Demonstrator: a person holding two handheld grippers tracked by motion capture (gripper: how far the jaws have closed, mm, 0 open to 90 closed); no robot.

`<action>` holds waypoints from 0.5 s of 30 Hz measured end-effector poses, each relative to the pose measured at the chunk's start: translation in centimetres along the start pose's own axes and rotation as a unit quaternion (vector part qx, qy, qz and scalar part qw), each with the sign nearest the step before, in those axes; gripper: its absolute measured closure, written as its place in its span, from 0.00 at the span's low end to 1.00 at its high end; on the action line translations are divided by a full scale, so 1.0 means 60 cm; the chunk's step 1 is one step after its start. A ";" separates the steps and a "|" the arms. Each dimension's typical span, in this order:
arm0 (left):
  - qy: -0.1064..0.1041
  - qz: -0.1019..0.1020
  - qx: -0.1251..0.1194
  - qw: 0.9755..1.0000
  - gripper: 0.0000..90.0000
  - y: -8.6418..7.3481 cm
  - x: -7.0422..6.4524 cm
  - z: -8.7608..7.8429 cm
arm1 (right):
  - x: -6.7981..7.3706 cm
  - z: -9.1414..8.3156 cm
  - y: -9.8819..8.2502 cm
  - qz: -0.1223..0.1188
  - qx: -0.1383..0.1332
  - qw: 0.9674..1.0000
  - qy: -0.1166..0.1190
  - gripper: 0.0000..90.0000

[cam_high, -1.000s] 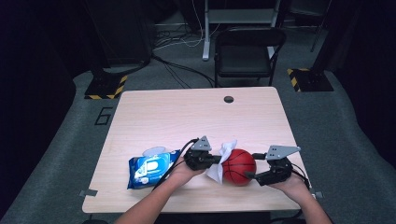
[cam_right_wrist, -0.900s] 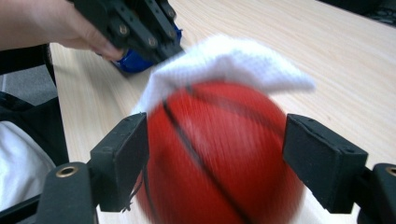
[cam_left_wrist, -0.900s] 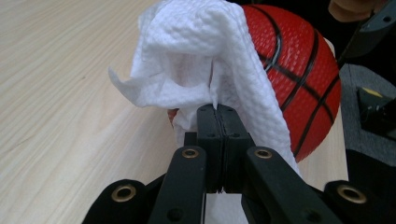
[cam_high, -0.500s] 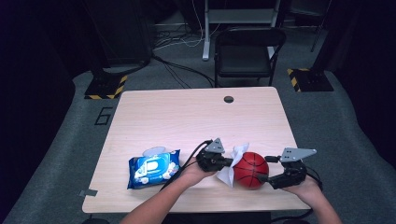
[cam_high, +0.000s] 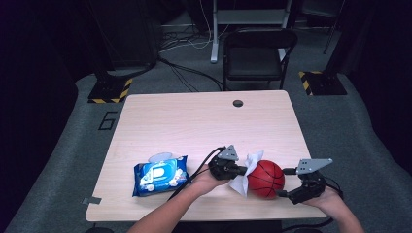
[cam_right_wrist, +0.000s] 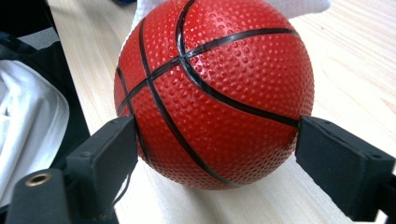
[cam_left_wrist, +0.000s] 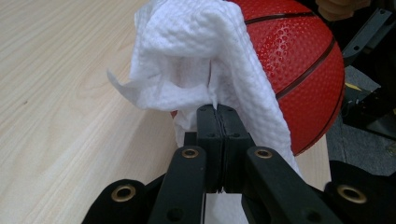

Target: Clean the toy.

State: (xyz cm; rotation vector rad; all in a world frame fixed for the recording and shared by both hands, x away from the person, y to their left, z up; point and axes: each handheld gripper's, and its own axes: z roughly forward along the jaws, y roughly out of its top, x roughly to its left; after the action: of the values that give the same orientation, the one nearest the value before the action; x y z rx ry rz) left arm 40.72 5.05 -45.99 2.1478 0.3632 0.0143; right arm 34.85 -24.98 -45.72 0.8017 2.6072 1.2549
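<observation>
A small red basketball [cam_high: 265, 178] with black seams rests on the wooden table [cam_high: 194, 121] near its front right edge. My right gripper [cam_high: 282, 193] grips it from the right, its jaws pressed against both sides of the ball [cam_right_wrist: 210, 88]. My left gripper [cam_high: 241, 171] is shut on a white wipe [cam_high: 245, 174] and holds it against the ball's left side. In the left gripper view the wipe [cam_left_wrist: 187, 56] drapes over the ball [cam_left_wrist: 299, 56] above the closed jaws. The ball's far side is hidden in the right gripper view.
A blue pack of wipes [cam_high: 160, 175] lies to the left of my left hand. A dark cable hole [cam_high: 237, 103] sits near the table's far edge. A black chair [cam_high: 257, 53] stands beyond the table. The ball is close to the front edge.
Both grippers, the ball and the wipe have shifted to the right and slightly nearer the front edge. The wipes pack has stayed put.
</observation>
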 end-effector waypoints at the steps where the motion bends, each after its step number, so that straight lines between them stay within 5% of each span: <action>1: -0.003 0.001 0.000 1.000 0.99 0.001 0.000 0.000 | 0.000 0.000 -0.001 0.002 0.001 1.000 0.002 0.12; 6: 0.001 0.006 -0.001 1.000 0.99 0.005 -0.005 0.002 | 0.005 0.020 -0.010 -0.019 0.032 0.999 -0.015 0.00; 15: 0.019 0.002 -0.003 1.000 0.99 -0.005 -0.001 -0.023 | 0.008 0.037 0.007 0.010 -0.029 0.999 -0.015 0.02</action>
State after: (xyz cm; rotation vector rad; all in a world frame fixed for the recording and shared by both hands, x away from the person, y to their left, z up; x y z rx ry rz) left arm 40.41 6.31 -45.44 2.1455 0.3809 0.0577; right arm 35.37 -22.98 -46.80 0.8328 2.5342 1.3070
